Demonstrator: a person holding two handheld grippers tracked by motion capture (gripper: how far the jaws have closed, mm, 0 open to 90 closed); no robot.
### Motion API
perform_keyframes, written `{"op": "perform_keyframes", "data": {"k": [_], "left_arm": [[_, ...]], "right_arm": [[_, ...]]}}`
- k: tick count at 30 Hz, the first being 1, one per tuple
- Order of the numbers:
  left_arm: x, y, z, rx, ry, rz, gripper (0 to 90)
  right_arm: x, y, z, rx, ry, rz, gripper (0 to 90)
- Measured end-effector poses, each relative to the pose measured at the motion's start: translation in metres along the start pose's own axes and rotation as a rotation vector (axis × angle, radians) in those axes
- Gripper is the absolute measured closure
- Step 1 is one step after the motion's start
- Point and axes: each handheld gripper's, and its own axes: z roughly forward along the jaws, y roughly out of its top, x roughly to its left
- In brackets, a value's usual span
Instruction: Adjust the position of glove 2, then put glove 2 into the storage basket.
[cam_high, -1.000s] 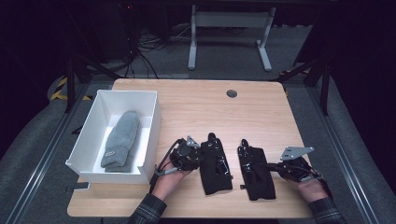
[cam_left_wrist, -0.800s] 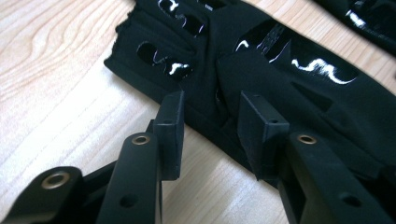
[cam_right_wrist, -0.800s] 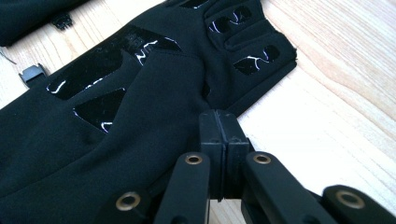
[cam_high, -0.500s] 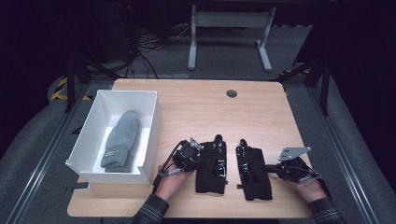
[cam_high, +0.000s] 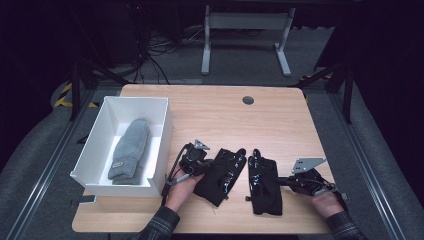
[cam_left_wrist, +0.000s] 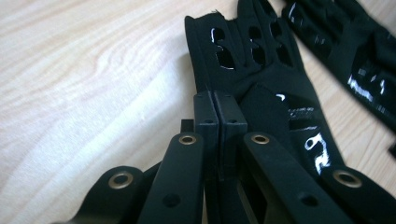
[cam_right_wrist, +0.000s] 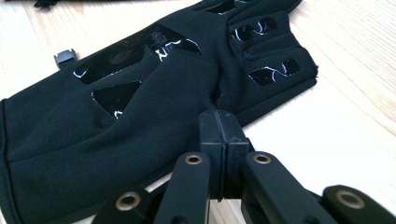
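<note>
Gloves lie side by side on the wooden surface (cam_high: 210, 110), near my edge of it. The left glove (cam_high: 220, 175) sits at about 6 o'clock from the middle of the surface, tilted so its finger ends point to 1 o'clock. The right glove (cam_high: 264, 184) lies just beside it at 3 o'clock from it, with a thin strip of wood between the two, and its finger ends point to 12 o'clock. Both are black with shiny patches.

My left gripper (cam_high: 206, 166) is at the 9 o'clock edge of the left glove. Its fingers (cam_left_wrist: 206, 116) have just been closing, and I now see them pressed together on the edge of that glove (cam_left_wrist: 261, 79), with a bit of black cloth pinched between them. My left hand (cam_high: 181, 189) holds the gripper from 6 o'clock.

My right gripper (cam_high: 281, 181) is at the 3 o'clock edge of the right glove. In the right gripper view its fingers (cam_right_wrist: 210, 128) are pressed together too, and a fold of that glove (cam_right_wrist: 140, 102) goes up into them, so they pinch the cloth. My right hand (cam_high: 327, 202) is behind it.

A white box (cam_high: 100, 131) stands at 9 o'clock on the surface, just beside the left gripper. A grey mitten (cam_high: 129, 150) lies inside it.
</note>
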Motion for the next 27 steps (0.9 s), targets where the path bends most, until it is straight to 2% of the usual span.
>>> {"op": "perform_keyframes", "data": {"k": [4, 11, 20, 27], "left_arm": [[0.002, 0.004, -0.003, -0.036, -0.007, -0.018, 89.2], [0.001, 0.006, -0.01, -0.084, -0.08, -0.056, 89.3], [-0.006, 0.018, -0.018, -0.133, -0.129, -0.037, 89.3], [-0.011, 0.024, -0.022, -0.155, -0.148, -0.014, 89.4]], "right_arm": [[0.003, 0.003, 0.003, -0.005, 0.011, -0.006, 90.0], [0.01, 0.013, 0.011, -0.014, 0.036, -0.021, 90.0], [0.017, 0.026, 0.025, -0.017, 0.063, -0.039, 90.0], [0.025, 0.038, 0.037, -0.022, 0.079, -0.063, 90.0]]}}
